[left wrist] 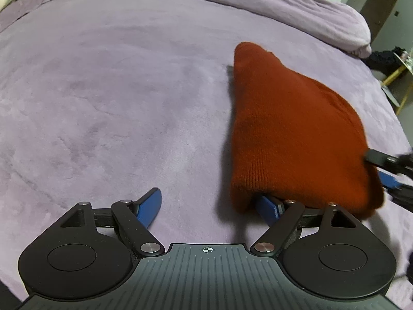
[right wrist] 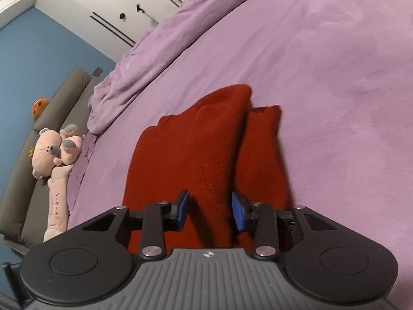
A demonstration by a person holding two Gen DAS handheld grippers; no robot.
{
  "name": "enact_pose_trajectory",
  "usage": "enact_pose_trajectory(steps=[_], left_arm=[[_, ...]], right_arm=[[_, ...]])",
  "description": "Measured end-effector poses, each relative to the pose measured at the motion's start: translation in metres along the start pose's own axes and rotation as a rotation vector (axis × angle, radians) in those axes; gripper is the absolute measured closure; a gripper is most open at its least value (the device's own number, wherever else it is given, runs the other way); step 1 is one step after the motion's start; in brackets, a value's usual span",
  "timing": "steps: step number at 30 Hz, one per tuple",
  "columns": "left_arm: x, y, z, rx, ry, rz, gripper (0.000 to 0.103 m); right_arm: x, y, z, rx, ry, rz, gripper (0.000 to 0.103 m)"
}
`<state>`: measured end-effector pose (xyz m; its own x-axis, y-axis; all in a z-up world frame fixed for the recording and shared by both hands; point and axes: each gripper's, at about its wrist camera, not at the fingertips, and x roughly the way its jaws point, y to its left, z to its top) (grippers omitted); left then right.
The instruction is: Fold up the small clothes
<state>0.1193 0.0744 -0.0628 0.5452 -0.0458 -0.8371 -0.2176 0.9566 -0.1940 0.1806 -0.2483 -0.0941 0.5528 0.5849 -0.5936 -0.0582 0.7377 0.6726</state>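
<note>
I am looking down at a bed (left wrist: 103, 90) covered with a soft lilac blanket (right wrist: 322, 64). The one garment in sight is a rust-red knitted hat (left wrist: 296, 134), or something much like one.

From the left wrist, the hat stands up off the blanket like a small tent, with its pointed end farthest from me. My left gripper (left wrist: 209, 206) has its fingers spread wide and holding nothing. One blue fingertip lies bare on the blanket well to the left of the hat. The other is tucked under the hat's near hem, so the knit drapes over it.

At the right edge of that view, my right gripper (left wrist: 382, 170) reaches in at the hat's side, blurred.

From the right wrist, the hat (right wrist: 196, 155) shows two layers side by side, with a crease running away from me between them. A ridge of the knit runs between the fingers of the right gripper (right wrist: 210, 210). They stand partly apart, and I see a little gap on each side, so I judge the cloth released rather than pinched.

A pink plush toy (right wrist: 51, 147) lies beyond the hat, by the grey headboard (right wrist: 67, 93).

My judgement: one fold seems begun, since the layers overlap. The hat is still raised and uneven, though. Laying it flat and squaring the edges remains. No finished pile is visible.
</note>
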Motion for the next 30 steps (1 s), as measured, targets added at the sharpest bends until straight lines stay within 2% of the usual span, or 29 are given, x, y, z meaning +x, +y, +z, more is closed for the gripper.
enact_pose_trajectory(steps=[1, 3, 6, 8, 11, 13, 15, 16, 19, 23, 26, 30], left_arm=[[-0.007, 0.001, 0.001, 0.005, -0.002, -0.003, 0.019], [-0.019, 0.004, 0.007, 0.011, -0.028, -0.012, 0.018], [-0.021, 0.0, 0.017, 0.005, -0.06, -0.031, 0.017], [-0.02, -0.006, 0.024, 0.001, -0.067, -0.009, 0.017], [-0.021, -0.012, 0.029, -0.024, -0.099, -0.03, 0.016], [-0.012, -0.019, 0.033, 0.002, -0.078, -0.015, 0.016], [0.003, -0.026, 0.032, 0.038, -0.054, 0.033, 0.015], [0.009, -0.025, 0.033, 0.044, -0.026, 0.052, 0.015], [0.012, -0.02, 0.031, -0.006, -0.014, 0.04, 0.014], [0.004, -0.024, 0.031, -0.002, -0.033, 0.05, 0.016], [0.001, -0.031, 0.036, 0.004, -0.045, 0.036, 0.016], [0.004, -0.049, 0.045, 0.06, -0.067, 0.055, 0.016]], right_arm=[[0.003, 0.007, -0.003, -0.034, -0.009, -0.01, 0.08], [0.002, 0.015, -0.005, -0.121, -0.023, -0.076, 0.091], [-0.01, 0.024, -0.009, -0.139, -0.069, -0.093, 0.094], [-0.017, 0.028, -0.011, -0.134, -0.116, -0.099, 0.094], [-0.01, 0.023, -0.019, -0.172, -0.1, -0.204, 0.094], [-0.003, 0.019, -0.026, -0.226, -0.111, -0.247, 0.093], [-0.002, 0.019, -0.026, -0.256, -0.126, -0.269, 0.093], [-0.004, 0.02, -0.024, -0.242, -0.12, -0.269, 0.09], [-0.019, 0.028, -0.022, -0.245, -0.127, -0.283, 0.078], [-0.039, 0.048, -0.024, -0.294, -0.209, -0.308, 0.074], [-0.028, 0.062, -0.021, -0.353, -0.218, -0.334, 0.074], [0.003, 0.079, -0.019, -0.486, -0.208, -0.368, 0.075]])
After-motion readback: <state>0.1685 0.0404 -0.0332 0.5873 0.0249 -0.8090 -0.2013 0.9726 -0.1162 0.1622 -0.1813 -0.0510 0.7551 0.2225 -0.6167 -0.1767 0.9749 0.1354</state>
